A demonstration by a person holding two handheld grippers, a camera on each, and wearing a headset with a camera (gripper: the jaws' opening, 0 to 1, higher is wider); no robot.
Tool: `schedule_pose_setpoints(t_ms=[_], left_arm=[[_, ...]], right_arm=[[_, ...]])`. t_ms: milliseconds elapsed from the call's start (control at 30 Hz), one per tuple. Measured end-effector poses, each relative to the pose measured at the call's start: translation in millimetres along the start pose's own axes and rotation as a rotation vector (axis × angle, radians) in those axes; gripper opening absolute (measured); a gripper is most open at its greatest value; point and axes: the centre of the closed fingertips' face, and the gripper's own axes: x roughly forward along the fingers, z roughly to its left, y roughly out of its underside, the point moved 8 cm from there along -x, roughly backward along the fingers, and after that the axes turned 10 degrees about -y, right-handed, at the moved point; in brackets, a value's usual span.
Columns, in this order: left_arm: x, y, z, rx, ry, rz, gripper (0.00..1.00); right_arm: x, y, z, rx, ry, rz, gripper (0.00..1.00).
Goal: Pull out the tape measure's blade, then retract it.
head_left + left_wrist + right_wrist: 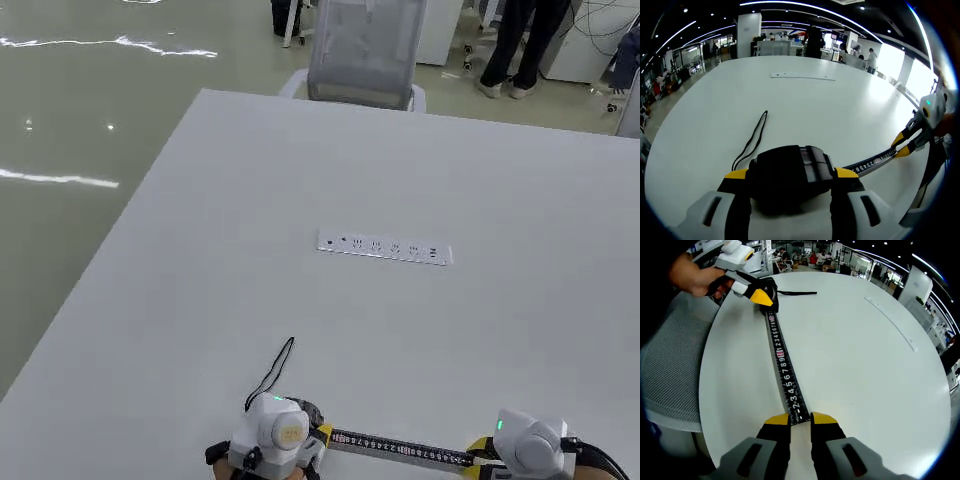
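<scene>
Left tool (pixel 791 174) is clamped, one yellow-tipped jaw on either side, around the black ribbed plastic tape measure case (pixel 790 157), which is held low on the surface directly in front of that tool. The right tool (pixel 800 419) is drawn narrow, its jaws pinched on the free end of the black metal blade with white numerals (pixel 783 360). The blade is stretched flat along the surface from one tool to the other, with part of its scale exposed. The pulling-out is judged to be under way or possibly finished. How far the blade is meant to go cannot be told, and the retraction is yet to be done. A thin black looped cord (pixel 754 137) lies beyond the left tool, trailing from the case. Farther ahead of both tools, a long white power strip (pixel 385 248) is set in the plain white surface (pixel 250 220). Past its far edge a grey mesh office chair (pixel 365 45) is parked, a glossy pale-green floor (pixel 80 110) is seen, and a person's dark-trousered legs (pixel 520 45) can be made out.
</scene>
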Motion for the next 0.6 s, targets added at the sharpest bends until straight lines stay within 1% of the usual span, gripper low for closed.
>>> schedule_pose_setpoints(t_ms=[333,533,600], left_arm=[[0.3,0.2,-0.3,-0.001,0.006,0.006,0.61],[0.0,0.3,-0.1,-0.001,0.010,0.009,0.61],[0.1,0.2,0.0,-0.002,0.011,0.011,0.61]], right_arm=[[-0.8,-0.6,1.1,0.000,0.004,-0.002,0.14],[0.8,-0.5,-0.2,0.022,0.003,-0.025,0.14],[1.0,-1.8,-0.2,0.017,0.001,-0.023,0.13]])
